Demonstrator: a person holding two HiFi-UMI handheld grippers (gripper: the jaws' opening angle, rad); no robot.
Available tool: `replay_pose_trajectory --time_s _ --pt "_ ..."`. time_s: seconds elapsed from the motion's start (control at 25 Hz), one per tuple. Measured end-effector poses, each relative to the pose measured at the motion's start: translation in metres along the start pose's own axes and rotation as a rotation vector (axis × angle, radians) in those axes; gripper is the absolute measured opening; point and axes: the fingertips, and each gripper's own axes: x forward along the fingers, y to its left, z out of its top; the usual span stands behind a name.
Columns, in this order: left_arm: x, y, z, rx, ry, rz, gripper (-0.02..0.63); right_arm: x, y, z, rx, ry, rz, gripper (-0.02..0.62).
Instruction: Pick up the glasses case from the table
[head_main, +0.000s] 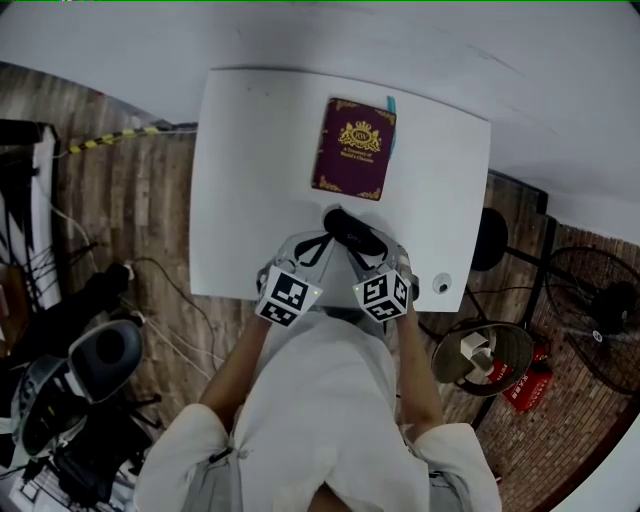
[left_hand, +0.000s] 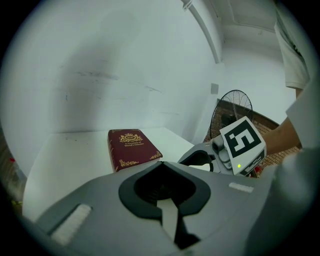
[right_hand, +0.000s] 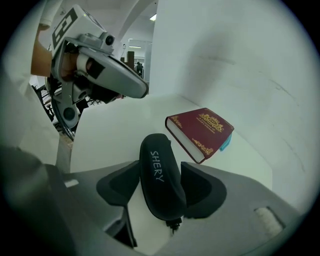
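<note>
The black glasses case (right_hand: 161, 180) lay on the white table (head_main: 240, 180) near its front edge. It ran lengthwise between the parted jaws of the right claw (right_hand: 161, 172), which were not clearly pressing it. The left claw (left_hand: 161, 172) hung beside, jaws together, empty.

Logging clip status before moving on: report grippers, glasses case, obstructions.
Left gripper shut, empty. Right gripper open, straddling glasses case on table. Book beyond, clear of it.
</note>
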Motion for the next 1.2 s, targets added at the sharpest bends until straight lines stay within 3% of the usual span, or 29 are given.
replay_pose_trajectory --time_s 0.24,0.6,1.2 --pt "0.000 -0.001 -0.002 -0.004 0.004 -0.004 0.020 0.018 0.005 -0.008 -0.074 0.051 0.029 0.316" --pt "-0.005 0.001 -0.008 -0.016 0.009 0.048 0.020 0.038 -0.002 -0.023 -0.157 0.099 0.050 0.350" --pt "-0.004 0.000 -0.002 -0.016 0.011 0.097 0.019 0.037 -0.001 -0.017 -0.155 0.055 0.072 0.327"
